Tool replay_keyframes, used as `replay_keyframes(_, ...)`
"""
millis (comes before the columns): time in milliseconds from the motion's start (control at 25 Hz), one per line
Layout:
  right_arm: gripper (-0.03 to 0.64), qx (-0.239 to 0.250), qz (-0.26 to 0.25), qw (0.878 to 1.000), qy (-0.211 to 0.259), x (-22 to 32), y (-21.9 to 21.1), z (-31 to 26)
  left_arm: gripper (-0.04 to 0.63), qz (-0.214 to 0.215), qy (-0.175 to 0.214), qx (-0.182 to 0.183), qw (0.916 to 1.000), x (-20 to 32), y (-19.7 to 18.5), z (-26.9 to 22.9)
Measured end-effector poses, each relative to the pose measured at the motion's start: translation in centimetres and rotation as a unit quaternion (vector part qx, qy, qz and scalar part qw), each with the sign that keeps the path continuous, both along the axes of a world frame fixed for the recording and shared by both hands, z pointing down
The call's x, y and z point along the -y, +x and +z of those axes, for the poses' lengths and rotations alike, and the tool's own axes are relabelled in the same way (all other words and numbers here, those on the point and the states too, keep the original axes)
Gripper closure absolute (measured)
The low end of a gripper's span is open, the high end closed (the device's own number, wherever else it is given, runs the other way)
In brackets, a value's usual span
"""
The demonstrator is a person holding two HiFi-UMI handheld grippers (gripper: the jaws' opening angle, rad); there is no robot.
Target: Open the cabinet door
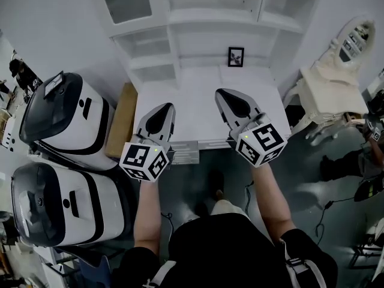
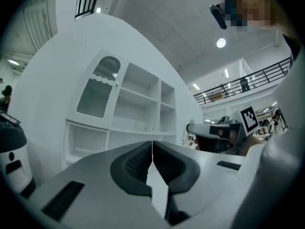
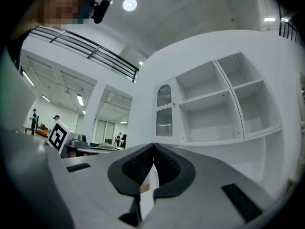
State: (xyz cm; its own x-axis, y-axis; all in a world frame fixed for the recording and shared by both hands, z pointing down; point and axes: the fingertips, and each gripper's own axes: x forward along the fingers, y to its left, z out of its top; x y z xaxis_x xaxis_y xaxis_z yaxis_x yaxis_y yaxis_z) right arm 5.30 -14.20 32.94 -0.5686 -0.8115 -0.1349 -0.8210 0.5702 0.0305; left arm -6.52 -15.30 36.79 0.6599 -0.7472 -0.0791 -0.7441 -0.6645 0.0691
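Two tools, both with jaws pressed together, nothing between them. Left tool and right tool hang side by side, roughly level, over the near part of the white table. Neither touches anything.

Beside the table on the left: a cardboard box and white-and-black machines. Table is bare except for a small picture frame standing at the back. Behind that, the open shelves of the white cabinet.

Cabinet door is the glazed panel with the arched top, upper left of the shelves. It's closed, higher than both tools and well apart from them. A similar glazed panel shows upper right in the head view; can't tell if that one also opens.

Handling, my read:
- Probably a light, stiff framed door on side hinges that swings easily.
- The pane is the fragile part, so keep the tool off it.
- What looks like a small knob sits on the edge next to the shelves. That's the place to take hold.
- Painted finish is probably slick, so pinch behind the knob's head, not on its face.
- Pull straight out, then follow the arc.

Jaws need to part first, and the tool has to come up to door height. Left tool looks the better placed for that door.
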Motion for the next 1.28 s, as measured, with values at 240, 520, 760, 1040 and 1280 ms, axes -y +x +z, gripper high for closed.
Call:
replay_keyframes(240, 0.598, 0.009, -0.023, 0.999, 0.022, 6.0, 1.1, -2.1, 0.571, -0.024, 0.024, 0.008, 0.9994, 5.8, 1.2, -2.6)
replay_keyframes(520, 0.598, 0.016, -0.057, 0.996, 0.067, 12.8, 3.4, -7.1, 0.571, -0.06, 0.074, 0.021, 0.9953, 11.8, 3.5, -7.8)
replay_keyframes(760, 0.598, 0.014, -0.09, 0.991, 0.095, 16.7, 5.2, -9.7, 0.571, -0.092, 0.108, 0.031, 0.9894, 15.8, 5.3, -10.8)
replay_keyframes(1040, 0.598, 0.005, -0.131, 0.985, 0.111, 19.8, 5.4, -10.9, 0.569, -0.141, 0.138, 0.038, 0.9795, 18.7, 5.8, -13.1)
replay_keyframes(1280, 0.598, 0.006, -0.16, 0.98, 0.116, 20.9, 4.2, -12.1, 0.569, -0.171, 0.151, 0.043, 0.9727, 19.8, 4.5, -15.1)
